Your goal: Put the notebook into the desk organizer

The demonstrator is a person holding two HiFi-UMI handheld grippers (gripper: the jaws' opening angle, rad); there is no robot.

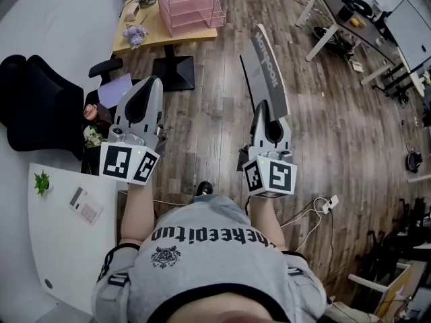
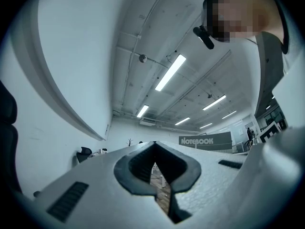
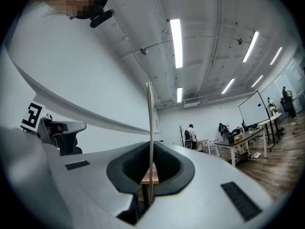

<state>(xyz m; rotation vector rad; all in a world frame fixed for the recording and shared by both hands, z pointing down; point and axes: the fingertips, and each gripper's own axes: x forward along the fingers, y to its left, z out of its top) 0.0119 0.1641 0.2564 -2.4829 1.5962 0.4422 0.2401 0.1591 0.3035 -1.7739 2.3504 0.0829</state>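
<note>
Wood floor [image 1: 215, 99] was seen all over the room, w/ a small desk [image 1: 145, 38] far at the top. Pink desk organizer [image 1: 190, 5] was set on that desk, purple flowers [image 1: 135, 36] beside it. Gray notebook [image 1: 268, 69] was held up in the air, well apart from the desk organizer. It was pinched at its low end by the right gripper [image 1: 264, 110], jaws clamped tight on it. Left gripper [image 1: 147, 86] was seen closed w/ nothing in it, near a black chair [image 1: 34, 106]. White table [image 1: 60, 247] w/ a little plant [image 1: 42, 182] & a calculator [image 1: 85, 205] was seen at lower left.
</note>
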